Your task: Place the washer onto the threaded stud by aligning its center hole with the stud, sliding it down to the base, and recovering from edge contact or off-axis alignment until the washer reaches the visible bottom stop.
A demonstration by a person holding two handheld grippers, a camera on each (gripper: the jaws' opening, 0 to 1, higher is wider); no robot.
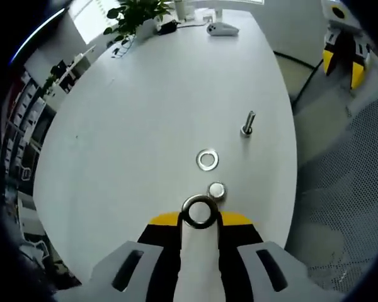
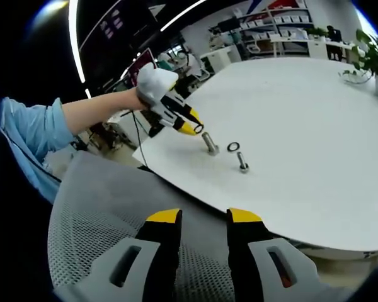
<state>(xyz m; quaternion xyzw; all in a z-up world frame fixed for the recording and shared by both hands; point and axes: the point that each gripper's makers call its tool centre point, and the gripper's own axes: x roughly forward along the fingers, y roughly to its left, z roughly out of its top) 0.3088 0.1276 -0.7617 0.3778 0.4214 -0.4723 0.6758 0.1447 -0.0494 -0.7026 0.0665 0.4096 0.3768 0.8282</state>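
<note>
My left gripper [image 1: 199,217] is shut on a steel washer [image 1: 198,212], held edge-wise at its yellow tips. The threaded stud [image 1: 216,190] stands just beyond the washer and slightly right, seen almost end-on; the washer's hole is not over it. In the right gripper view a hand holds the left gripper [image 2: 196,129], with the washer [image 2: 199,129] just above and left of the upright stud [image 2: 210,145]. My right gripper [image 2: 203,221] hangs off the table over a mesh chair [image 2: 94,207], jaws apart with nothing between them.
A second washer [image 1: 207,160] lies flat on the white table [image 1: 145,107], and a thinner bolt [image 1: 247,123] stands farther right. A potted plant [image 1: 135,16] and a white device [image 1: 222,29] sit at the far end. The table edge [image 2: 195,196] is near the stud.
</note>
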